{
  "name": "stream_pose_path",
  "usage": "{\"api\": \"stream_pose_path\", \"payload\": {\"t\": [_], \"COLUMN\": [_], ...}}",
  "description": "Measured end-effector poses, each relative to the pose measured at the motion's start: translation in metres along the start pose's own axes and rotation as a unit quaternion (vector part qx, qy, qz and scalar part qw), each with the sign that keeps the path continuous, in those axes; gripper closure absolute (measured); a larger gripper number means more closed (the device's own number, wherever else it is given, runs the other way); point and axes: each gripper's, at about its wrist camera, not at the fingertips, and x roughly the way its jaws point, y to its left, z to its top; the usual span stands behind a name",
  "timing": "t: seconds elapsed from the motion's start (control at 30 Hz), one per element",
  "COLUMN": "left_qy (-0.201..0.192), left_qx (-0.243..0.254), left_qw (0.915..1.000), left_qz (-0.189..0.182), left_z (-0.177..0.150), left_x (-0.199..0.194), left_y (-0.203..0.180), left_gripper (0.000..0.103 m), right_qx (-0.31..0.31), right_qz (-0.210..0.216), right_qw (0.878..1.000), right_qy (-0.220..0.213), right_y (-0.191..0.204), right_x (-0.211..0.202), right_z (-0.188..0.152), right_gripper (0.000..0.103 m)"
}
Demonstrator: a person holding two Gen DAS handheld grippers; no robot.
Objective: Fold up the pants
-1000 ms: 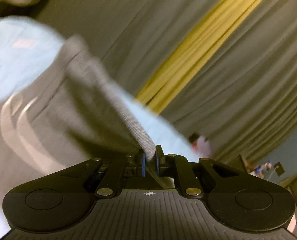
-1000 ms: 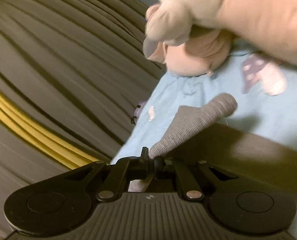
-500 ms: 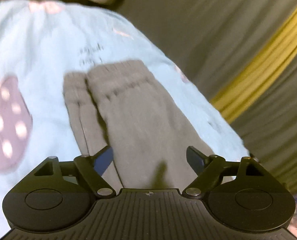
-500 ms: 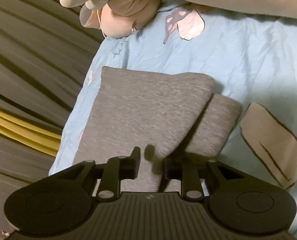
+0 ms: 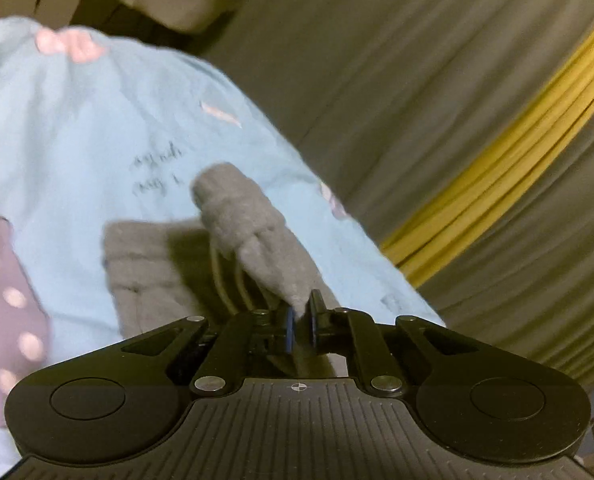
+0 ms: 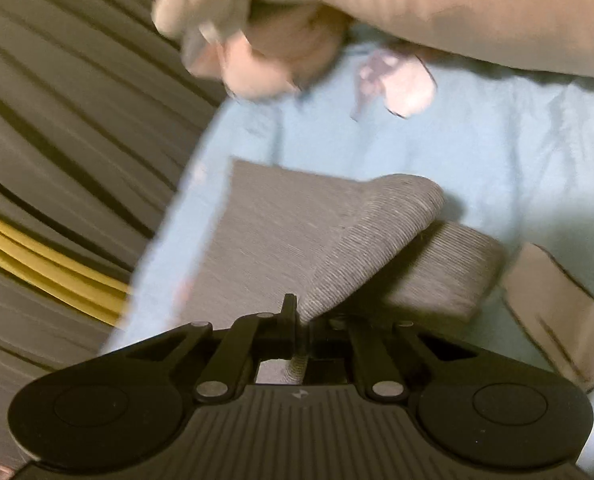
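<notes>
Grey knit pants (image 6: pixel 281 236) lie folded on a light blue patterned sheet (image 6: pixel 497 152). In the left wrist view my left gripper (image 5: pixel 301 322) is shut on a fold of the pants (image 5: pixel 257 232), which rises off the sheet as a ridge toward a cuff-like end. In the right wrist view my right gripper (image 6: pixel 301 322) is shut on the near edge of the pants, lifting a flap; a second folded layer (image 6: pixel 449 276) lies to the right beneath it.
Grey pleated curtains with a yellow stripe (image 5: pixel 509 184) hang beside the bed (image 6: pixel 57 128). A pink plush toy (image 6: pixel 281 52) and a beige pillow or arm (image 6: pixel 457 12) lie at the far end. A purple spotted print (image 5: pixel 1 320) marks the sheet at left.
Half a second ago both grippers were open over the flat pants. Both have closed on the fabric and lifted it. One second ago each held fabric up high.
</notes>
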Motion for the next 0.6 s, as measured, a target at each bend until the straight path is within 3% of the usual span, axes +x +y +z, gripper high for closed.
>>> {"api": "stream_pose_path", "payload": {"t": [0.07,0.13,0.23,0.37,0.43,0.5,0.53,0.57,0.6], "left_qy": [0.014,0.058,0.044,0.014,-0.005,-0.046,-0.071,-0.092,-0.105], "left_qx": [-0.004,-0.018,-0.014,0.044,0.086,0.132,0.159,0.185,0.205], "left_qw": [0.9987,0.9930,0.9932,0.9910,0.9826,0.9666,0.9580,0.9529,0.9510], "left_qz": [0.049,0.102,0.107,0.126,0.164,0.215,0.228,0.222,0.207], "left_z": [-0.006,-0.015,-0.022,-0.020,-0.015,-0.015,-0.018,-0.022,-0.027], "left_x": [0.010,0.025,0.020,0.001,-0.007,-0.021,-0.029,-0.036,-0.039], "left_y": [0.020,0.038,0.039,0.016,0.001,-0.021,-0.033,-0.046,-0.058], "left_gripper": [0.092,0.088,0.085,0.082,0.082,0.071,0.057,0.046,0.043], "right_qx": [-0.034,-0.028,-0.022,-0.060,-0.064,-0.078,-0.096,-0.118,-0.143], "right_qz": [-0.041,-0.076,-0.087,-0.114,-0.139,-0.166,-0.191,-0.204,-0.208], "right_qw": [0.998,0.996,0.994,0.991,0.987,0.983,0.977,0.972,0.966], "right_qy": [0.013,0.048,0.055,0.045,0.043,0.020,-0.004,-0.025,-0.047], "right_y": [0.001,-0.004,-0.003,0.006,0.007,0.012,0.019,0.027,0.038], "right_x": [0.005,0.017,0.017,0.009,0.008,-0.001,-0.005,-0.009,-0.013], "right_z": [-0.002,-0.006,-0.003,-0.004,-0.003,-0.005,-0.007,-0.009,-0.012], "right_gripper": [0.098,0.097,0.097,0.097,0.094,0.088,0.086,0.086,0.086]}}
